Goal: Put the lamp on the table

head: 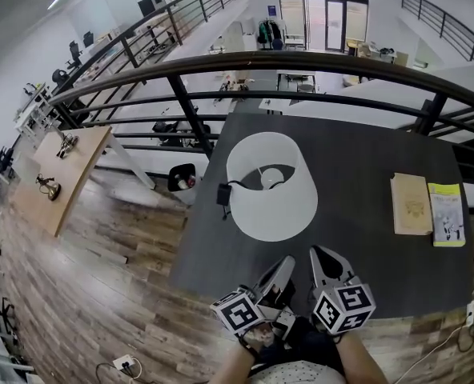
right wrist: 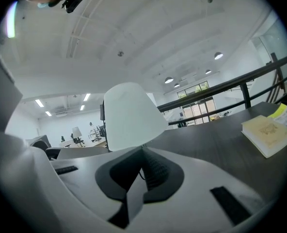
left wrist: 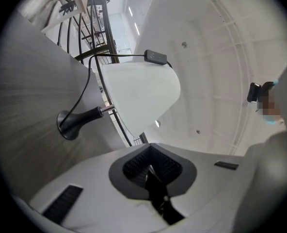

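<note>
Dark grey table point(head: 357, 158) fills the middle of the head view, set against a black railing point(head: 245, 61) on a mezzanine, with open office space beyond and below.

On this table stands the lamp point(head: 271, 186), upright, its white shade seen from above with the bulb showing through the top opening. The left gripper view shows its flared black base point(left wrist: 71, 124) planted on the tabletop. At nine o'clock of the shade a black cord switch point(head: 223, 193) lies on the table, its cord running back to the lamp.

At six o'clock of the lamp, near the table's edge, the two grippers sit side by side, clear of the shade. The left gripper point(head: 287, 261) has its fingers pressed together with nothing between them, as its own view confirms point(left wrist: 151, 166). The right gripper point(head: 317, 254) is likewise closed on nothing point(right wrist: 141, 171), the lamp standing just beyond its tips.

At three o'clock of the lamp, well apart from it, a beige book point(head: 411, 204) lies flat, with a yellow-green booklet point(head: 447, 214) just beside it.

At nine o'clock, below the mezzanine, lie a wooden floor point(head: 101, 254) and a light wooden desk point(head: 65, 174).
</note>
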The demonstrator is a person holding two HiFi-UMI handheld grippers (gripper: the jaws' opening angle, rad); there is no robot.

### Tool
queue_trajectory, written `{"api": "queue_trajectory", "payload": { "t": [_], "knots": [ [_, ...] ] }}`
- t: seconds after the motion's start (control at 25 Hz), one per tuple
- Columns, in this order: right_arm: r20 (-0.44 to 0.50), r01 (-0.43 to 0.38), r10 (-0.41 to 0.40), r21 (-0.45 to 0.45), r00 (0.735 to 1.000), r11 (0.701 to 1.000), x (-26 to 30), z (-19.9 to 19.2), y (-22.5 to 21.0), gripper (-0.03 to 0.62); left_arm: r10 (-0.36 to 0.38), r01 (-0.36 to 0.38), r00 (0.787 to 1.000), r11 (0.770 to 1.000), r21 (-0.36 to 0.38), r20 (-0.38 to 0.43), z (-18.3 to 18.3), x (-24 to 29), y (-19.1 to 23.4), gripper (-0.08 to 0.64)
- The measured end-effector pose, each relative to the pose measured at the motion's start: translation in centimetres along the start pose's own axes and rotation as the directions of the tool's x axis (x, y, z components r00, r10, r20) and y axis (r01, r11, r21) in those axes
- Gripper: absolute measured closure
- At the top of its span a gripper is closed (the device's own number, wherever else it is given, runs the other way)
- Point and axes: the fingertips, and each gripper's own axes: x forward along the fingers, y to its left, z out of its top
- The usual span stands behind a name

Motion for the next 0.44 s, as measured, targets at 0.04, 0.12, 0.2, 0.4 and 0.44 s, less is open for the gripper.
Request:
{"api": "queue_trajectory", "payload": {
  "t": [0.04, 0.12, 0.2, 0.4, 0.44],
  "knots": [
    [-0.001, -0.004, 0.004, -0.002, 1.0, 1.0, 0.1, 0.0, 0.1, 0.583, 0.0, 0.0, 1.0, 1.0, -0.002, 0.005, 0.1, 0.1, 0.0, 0.552],
    [-0.003, -0.01, 0.01, -0.005, 1.0, 1.0, 0.2, -0.1, 0.1, 0.583, 0.0, 0.0, 1.0, 1.0, -0.001, 0.012, 0.2, 0.1, 0.0, 0.552],
    [-0.007, -0.012, 0.012, -0.007, 1.0, 1.0, 0.3, -0.3, 0.1, 0.583, 0.002, -0.002, 1.0, 1.0, 0.001, 0.016, 0.3, 0.1, 0.1, 0.552],
    [-0.02, -0.004, 0.004, 0.005, 1.0, 1.0, 0.5, -1.1, 0.1, 0.583, 0.006, -0.006, 1.0, 1.0, -0.001, 0.007, 0.4, -0.2, 0.3, 0.552],
    [-0.022, -0.002, 0.003, 0.007, 1.0, 1.0, 0.6, -1.2, 0.1, 0.583, 0.002, -0.002, 1.0, 1.0, -0.002, 0.006, 0.5, -0.2, 0.2, 0.552]
  ]
}}
